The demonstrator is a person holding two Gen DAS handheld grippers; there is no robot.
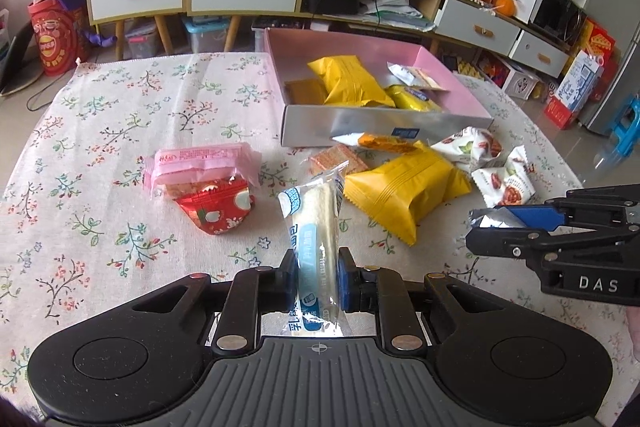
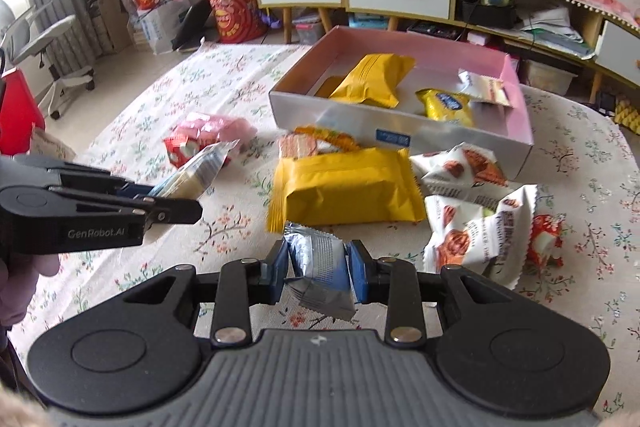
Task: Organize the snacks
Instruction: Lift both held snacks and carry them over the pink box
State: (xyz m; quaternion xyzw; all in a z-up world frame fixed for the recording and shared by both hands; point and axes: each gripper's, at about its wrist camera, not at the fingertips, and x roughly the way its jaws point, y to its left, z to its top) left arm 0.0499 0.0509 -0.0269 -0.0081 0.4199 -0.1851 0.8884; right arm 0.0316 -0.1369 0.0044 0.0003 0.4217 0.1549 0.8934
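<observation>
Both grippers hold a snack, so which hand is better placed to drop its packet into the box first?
Right, probably. The right gripper, shut on the silver packet, sits on the box's side; the left gripper holds the long white packet farther left.

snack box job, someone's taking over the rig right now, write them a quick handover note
Left tongs: shut on the long white and blue packet, lifted off the cloth.
Right tongs: shut on the small silver and blue packet, also lifted.
Box: open at the far side of the table, already holding a large yellow bag, a smaller yellow packet, a white packet and a flat orange one.
Left to do: drop both held packets in the box, then clear the cloth: yellow bag, nut packets, cracker packs, pink pack, red packet.
</observation>
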